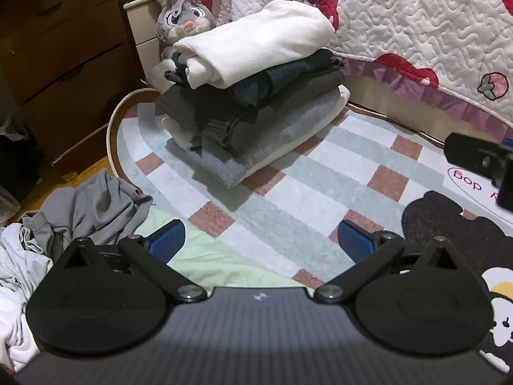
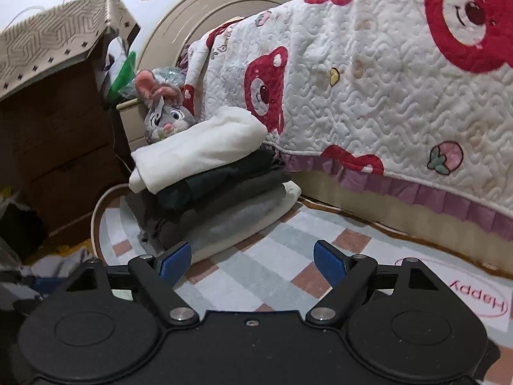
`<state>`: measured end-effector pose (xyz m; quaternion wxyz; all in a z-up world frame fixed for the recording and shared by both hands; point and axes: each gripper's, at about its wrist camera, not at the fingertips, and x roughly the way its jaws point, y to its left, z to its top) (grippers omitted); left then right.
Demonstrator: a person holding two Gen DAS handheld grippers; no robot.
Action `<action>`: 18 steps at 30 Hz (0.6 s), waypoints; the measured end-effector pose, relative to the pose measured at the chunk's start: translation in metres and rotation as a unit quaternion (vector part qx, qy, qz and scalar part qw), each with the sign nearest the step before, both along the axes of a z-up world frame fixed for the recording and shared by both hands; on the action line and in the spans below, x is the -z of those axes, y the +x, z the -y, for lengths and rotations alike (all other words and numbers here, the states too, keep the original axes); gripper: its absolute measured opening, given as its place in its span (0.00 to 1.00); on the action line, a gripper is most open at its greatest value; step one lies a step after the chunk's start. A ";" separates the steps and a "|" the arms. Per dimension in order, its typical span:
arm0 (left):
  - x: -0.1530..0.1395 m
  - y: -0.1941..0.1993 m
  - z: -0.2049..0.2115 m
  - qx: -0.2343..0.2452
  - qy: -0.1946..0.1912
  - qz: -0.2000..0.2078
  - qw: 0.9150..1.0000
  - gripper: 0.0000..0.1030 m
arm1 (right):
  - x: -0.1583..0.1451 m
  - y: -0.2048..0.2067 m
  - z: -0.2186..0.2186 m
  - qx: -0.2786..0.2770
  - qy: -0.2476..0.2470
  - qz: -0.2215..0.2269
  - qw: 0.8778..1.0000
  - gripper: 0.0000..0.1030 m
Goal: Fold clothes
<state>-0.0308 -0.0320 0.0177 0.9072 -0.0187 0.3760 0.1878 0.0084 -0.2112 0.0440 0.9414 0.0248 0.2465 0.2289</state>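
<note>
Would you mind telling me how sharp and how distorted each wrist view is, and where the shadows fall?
Left wrist view: the folded stack is sharp and casts a soft shadow toward the camera on the rug; the right gripper at the edge is blurred. Right wrist view: softer overall, the bedspread bows with fisheye curvature, and the dresser sits in deep shade.

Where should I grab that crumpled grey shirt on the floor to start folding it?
Probably the raised ridge of the grey shirt, coming from above with the open left tongs. It lies bunched in a heap, so that upstanding fold gives the fingers something to pinch.
</note>
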 end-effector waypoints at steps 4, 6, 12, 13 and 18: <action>0.002 0.000 -0.002 -0.002 -0.008 -0.006 1.000 1.00 | -0.001 -0.002 -0.001 -0.005 0.001 -0.003 1.000 0.84; 0.005 0.001 -0.002 -0.002 -0.011 -0.010 1.000 1.00 | -0.002 -0.002 -0.001 -0.012 0.002 -0.009 1.000 0.84; 0.005 0.004 -0.002 0.003 -0.015 -0.006 1.000 1.00 | -0.006 -0.005 -0.007 -0.014 -0.007 -0.011 1.000 0.84; 0.004 0.004 -0.001 0.004 -0.013 -0.004 1.000 1.00 | -0.006 -0.006 -0.008 -0.014 -0.008 -0.012 1.000 0.84; 0.004 0.003 0.003 0.015 -0.011 -0.006 1.000 1.00 | -0.007 -0.008 -0.006 -0.014 0.006 -0.019 1.000 0.84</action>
